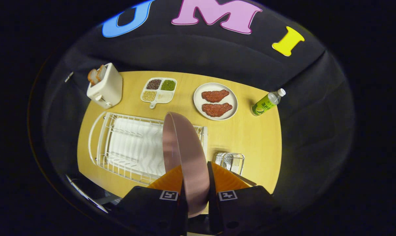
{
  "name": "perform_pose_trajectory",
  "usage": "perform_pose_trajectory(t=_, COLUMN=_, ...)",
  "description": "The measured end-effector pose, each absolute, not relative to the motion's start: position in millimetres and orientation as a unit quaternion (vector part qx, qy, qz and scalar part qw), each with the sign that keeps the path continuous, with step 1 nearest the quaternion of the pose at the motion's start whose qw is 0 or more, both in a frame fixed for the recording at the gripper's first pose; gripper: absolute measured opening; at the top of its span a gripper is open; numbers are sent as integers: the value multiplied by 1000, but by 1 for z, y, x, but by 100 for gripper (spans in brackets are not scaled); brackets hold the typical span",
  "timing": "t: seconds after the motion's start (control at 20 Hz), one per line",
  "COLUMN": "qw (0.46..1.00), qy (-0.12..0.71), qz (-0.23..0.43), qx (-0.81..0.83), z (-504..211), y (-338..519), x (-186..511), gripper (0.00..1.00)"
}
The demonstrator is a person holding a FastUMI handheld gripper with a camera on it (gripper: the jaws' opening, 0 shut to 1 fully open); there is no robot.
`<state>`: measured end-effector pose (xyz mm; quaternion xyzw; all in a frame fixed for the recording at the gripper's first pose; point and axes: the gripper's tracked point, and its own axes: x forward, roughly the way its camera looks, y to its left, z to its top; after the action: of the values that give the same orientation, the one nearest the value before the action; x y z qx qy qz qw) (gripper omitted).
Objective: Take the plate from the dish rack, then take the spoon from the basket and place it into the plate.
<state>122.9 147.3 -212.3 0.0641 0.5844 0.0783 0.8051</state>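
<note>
A pink plate (pixel 185 154) stands on edge between my fingers, held up above the table. My gripper (pixel 194 177) is shut on its rim, one finger on each face. Below and to the left lies the white wire dish rack (pixel 129 147) with a white mat inside it. A small wire basket (pixel 231 161) sits on the table just right of the plate, partly hidden by my right finger; I cannot make out a spoon inside it.
A white toaster (pixel 105 86) with bread stands at the far left. A divided dish of grains (pixel 158 90) and a white plate with two meat pieces (pixel 215 101) lie beyond the rack. A green bottle (pixel 267 102) lies at the far right on the wooden table (pixel 257 144).
</note>
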Motion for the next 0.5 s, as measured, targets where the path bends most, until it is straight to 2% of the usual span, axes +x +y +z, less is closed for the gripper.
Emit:
perform_pose_trajectory(t=0.25, qw=800, qy=565, qz=110, qx=168, z=-213, y=157, x=59, gripper=30)
perform_pose_trajectory(t=0.5, qw=773, qy=571, qz=131, qx=242, z=-249, y=181, x=-25, gripper=30)
